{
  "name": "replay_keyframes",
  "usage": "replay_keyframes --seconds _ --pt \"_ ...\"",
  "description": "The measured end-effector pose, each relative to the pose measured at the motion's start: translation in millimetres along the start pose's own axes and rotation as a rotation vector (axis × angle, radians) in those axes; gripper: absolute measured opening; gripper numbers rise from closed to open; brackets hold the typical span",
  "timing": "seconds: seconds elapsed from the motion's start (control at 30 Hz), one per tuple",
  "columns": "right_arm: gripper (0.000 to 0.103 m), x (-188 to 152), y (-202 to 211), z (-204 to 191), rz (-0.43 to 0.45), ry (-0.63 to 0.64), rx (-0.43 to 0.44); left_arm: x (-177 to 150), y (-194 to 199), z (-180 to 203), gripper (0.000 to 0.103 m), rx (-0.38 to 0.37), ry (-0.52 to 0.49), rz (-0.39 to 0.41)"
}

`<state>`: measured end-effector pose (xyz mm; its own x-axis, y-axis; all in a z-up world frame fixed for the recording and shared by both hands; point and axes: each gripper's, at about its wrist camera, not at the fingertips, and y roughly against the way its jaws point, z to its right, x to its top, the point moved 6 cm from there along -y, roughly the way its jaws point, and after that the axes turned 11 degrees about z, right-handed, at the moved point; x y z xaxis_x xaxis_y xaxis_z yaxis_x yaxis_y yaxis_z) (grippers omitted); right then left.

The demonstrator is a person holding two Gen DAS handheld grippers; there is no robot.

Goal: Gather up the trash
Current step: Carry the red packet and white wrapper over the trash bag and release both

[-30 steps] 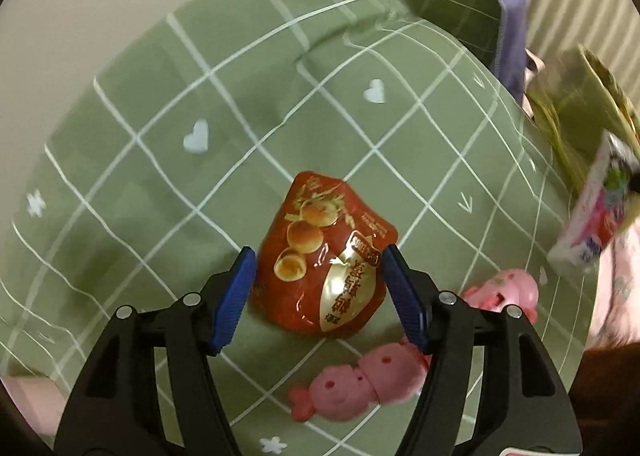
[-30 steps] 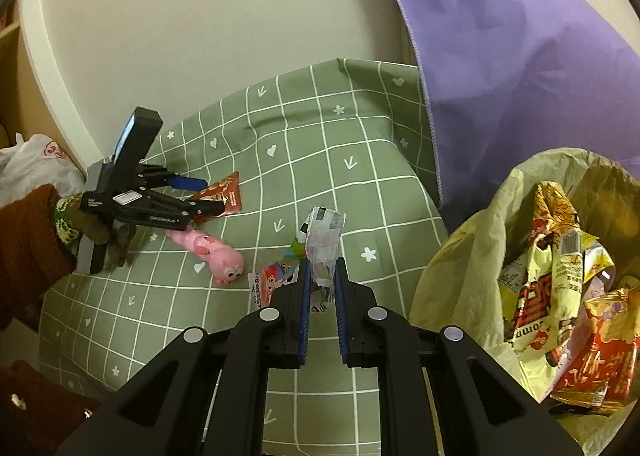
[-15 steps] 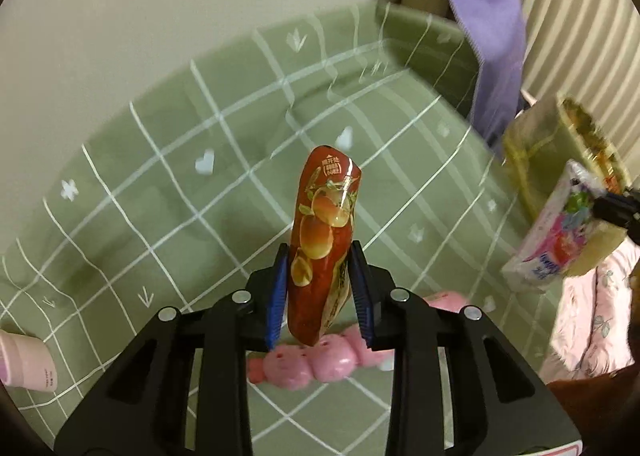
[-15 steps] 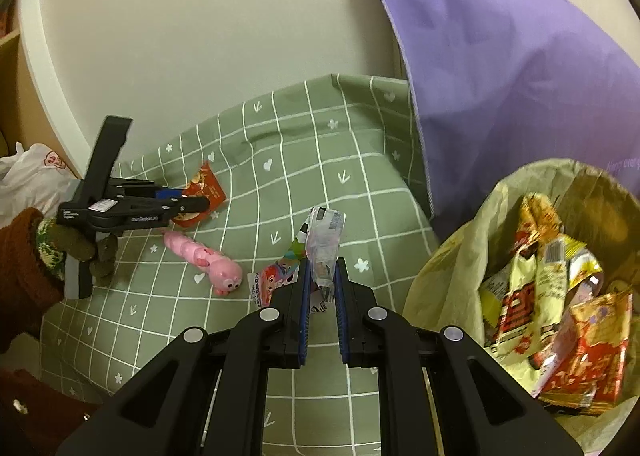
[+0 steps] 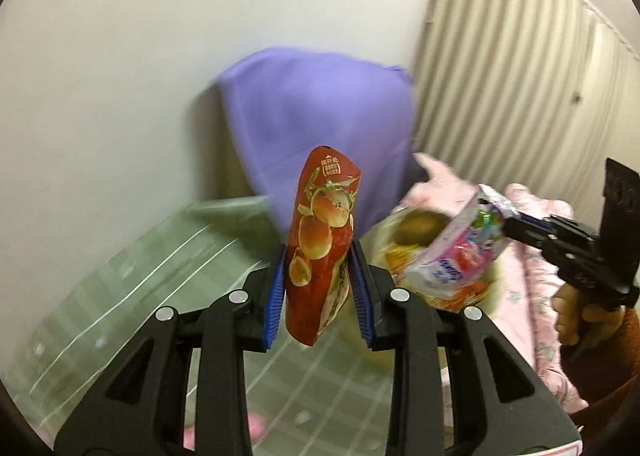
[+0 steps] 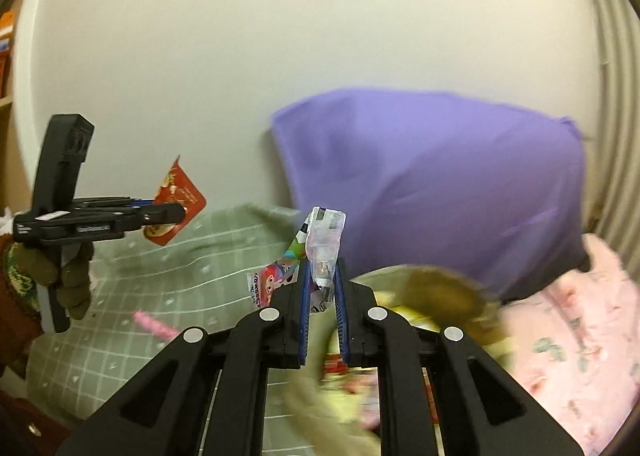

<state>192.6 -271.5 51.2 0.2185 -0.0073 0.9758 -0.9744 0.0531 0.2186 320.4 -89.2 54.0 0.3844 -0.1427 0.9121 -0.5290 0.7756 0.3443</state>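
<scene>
My left gripper is shut on a red snack packet with peach pictures, held upright in the air above the green checked cloth. The right wrist view shows that same packet in the left gripper, off to the left. My right gripper is shut on a white and pink wrapper. In the left wrist view this wrapper hangs over the open yellowish trash bag, with the right gripper behind it. The bag, blurred, lies just below and right of my right gripper.
A purple cushion leans on the white wall behind the bag. Pink bedding lies to the right. A pink toy rests on the green cloth. A gloved hand holds the left gripper.
The left gripper closed on the red packet and lifted it off the cloth, swinging right toward the bag. The right gripper rose and moved over the bag with its wrapper.
</scene>
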Motion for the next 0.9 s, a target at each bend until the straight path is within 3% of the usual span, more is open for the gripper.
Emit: replay_keyframes --seconds 0.23,0.47,0.7,0.9 --pt "0.013 3 43 62 0.021 -0.012 -0.173 20 -45 71 0.029 -0.160 -0.061 -0.019" --pt "0.013 -29 44 93 -0.068 -0.073 -0.195 -10 -90 114 0.029 -0.277 -0.097 -0.141" --pt "0.013 -69 10 103 -0.187 -0.089 -0.176 -58 -149 125 0.029 -0.284 -0.068 -0.324" --pt "0.013 -97 -14 108 -0.250 -0.115 -0.160 -78 -196 127 0.029 -0.258 -0.094 -0.399"
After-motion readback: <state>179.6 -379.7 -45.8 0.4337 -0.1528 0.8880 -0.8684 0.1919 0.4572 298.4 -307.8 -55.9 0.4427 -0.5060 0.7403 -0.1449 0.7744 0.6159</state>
